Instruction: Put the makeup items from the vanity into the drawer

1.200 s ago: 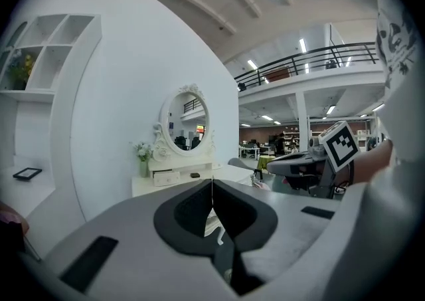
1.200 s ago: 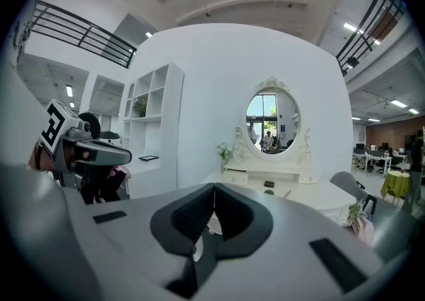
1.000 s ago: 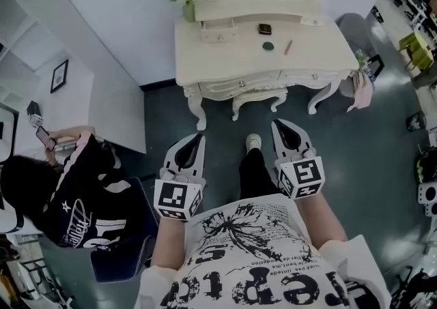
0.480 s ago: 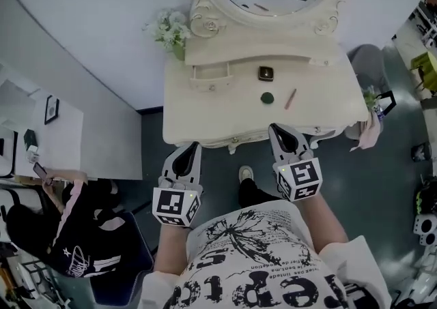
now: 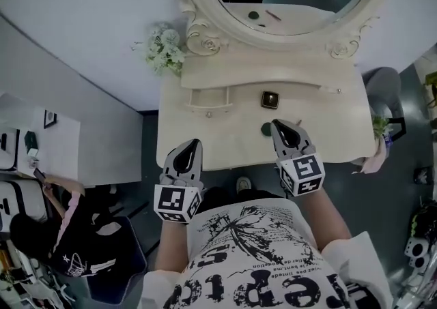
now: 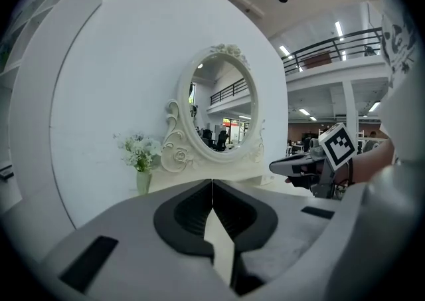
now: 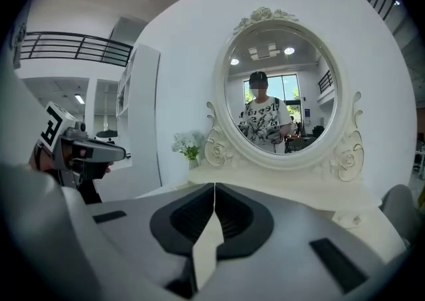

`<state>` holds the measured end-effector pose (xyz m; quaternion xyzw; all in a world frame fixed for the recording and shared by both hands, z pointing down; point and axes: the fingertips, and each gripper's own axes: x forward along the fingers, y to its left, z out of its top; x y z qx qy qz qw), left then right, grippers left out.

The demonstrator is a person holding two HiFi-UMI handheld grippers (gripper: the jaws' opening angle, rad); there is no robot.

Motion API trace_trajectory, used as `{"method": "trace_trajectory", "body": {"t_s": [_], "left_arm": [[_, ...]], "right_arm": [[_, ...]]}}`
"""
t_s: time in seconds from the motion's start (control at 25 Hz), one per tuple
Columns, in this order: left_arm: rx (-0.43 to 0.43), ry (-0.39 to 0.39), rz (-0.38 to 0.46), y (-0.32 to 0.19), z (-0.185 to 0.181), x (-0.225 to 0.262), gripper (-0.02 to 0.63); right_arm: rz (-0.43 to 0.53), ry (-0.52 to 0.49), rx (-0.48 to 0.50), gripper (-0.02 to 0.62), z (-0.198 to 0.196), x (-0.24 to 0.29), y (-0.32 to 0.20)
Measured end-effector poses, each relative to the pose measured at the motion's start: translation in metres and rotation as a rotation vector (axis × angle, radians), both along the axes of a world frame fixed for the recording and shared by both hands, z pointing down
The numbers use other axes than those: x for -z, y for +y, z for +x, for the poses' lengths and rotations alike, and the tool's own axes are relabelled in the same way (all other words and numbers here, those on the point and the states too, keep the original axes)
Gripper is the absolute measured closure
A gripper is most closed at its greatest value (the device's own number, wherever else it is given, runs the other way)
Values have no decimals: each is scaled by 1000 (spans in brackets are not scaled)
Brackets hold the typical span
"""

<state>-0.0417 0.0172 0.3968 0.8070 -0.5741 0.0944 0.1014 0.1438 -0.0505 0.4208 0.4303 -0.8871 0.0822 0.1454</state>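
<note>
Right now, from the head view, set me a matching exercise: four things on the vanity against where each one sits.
1 flowers
2 square compact
3 green round item
4 small drawer

A just beside the right gripper fingers
B far left, at the back
C mid-top, right of the drawer
D left of the compact

Pairs: 1-B, 2-C, 3-A, 4-D

Bench (image 5: 232, 140) being viewed steeply from overhead, mirror (image 7: 285, 80) being faced from near by both hand-held cameras, mirror being shared by all views.
</note>
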Motion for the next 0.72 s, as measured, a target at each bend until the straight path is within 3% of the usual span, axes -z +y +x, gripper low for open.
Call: {"method": "trace_trajectory", "body": {"t_s": [0.36, 0.64, 0.68, 0.72], "left_arm": [[-31, 6, -35, -57, -14, -19, 586], [-132, 34, -114, -102, -17, -51, 586], [-149, 34, -129, -108, -16, -57, 586], [-166, 31, -144, -113, -16, -62, 586]], "right_arm": [[-67, 112, -29, 577, -11, -39, -43], [-211, 174, -163, 572, 0, -90, -72], [-235, 182, -177, 551, 1, -99, -76], [-260, 188, -189, 474, 2, -108, -80]]}}
